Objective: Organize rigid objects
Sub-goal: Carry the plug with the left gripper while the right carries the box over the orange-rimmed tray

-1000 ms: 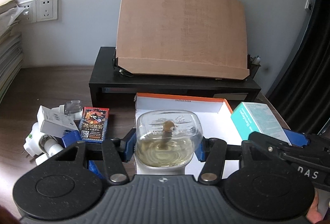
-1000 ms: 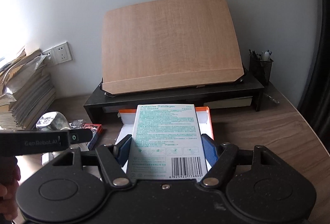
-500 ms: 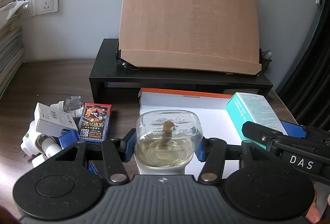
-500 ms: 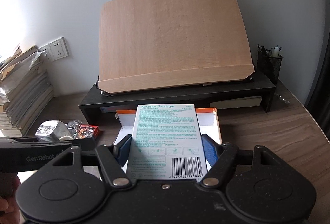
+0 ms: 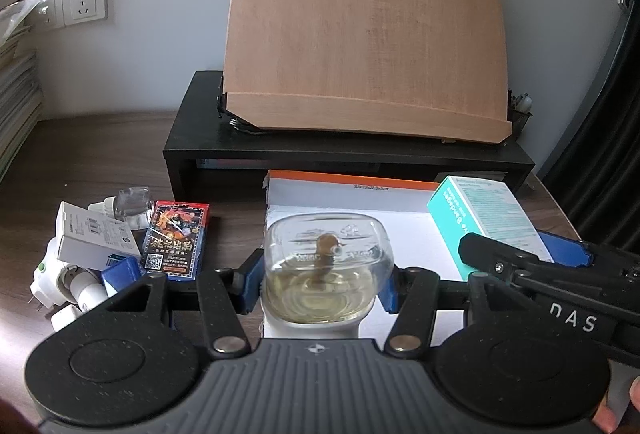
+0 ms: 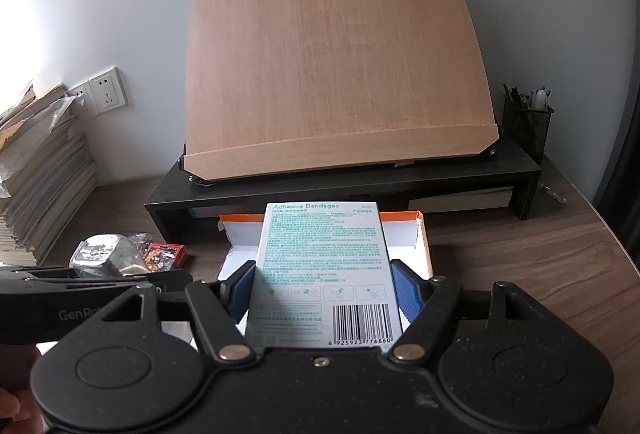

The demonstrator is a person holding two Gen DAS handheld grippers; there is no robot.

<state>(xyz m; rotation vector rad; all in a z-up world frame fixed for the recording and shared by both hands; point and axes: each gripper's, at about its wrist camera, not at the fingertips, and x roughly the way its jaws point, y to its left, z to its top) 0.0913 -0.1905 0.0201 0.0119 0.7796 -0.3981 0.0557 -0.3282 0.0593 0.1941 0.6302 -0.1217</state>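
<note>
Both grippers carrying loads over white tray (image 5: pixel 404 230): left gripper (image 5: pixel 320 284) clamping liquid-filled bottle (image 5: pixel 326 274), right gripper (image 6: pixel 324 290) gripping bandage box (image 6: pixel 320 266). Advising: keeping bottle upright, lowering box flat beside it, releasing only once seated.

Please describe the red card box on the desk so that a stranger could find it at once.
Find the black shelf carrying the tilted wooden board. On the desk, left of the white tray, lies a small pile of white items. The card box lies at its right edge, the only red, illustrated one.
</note>
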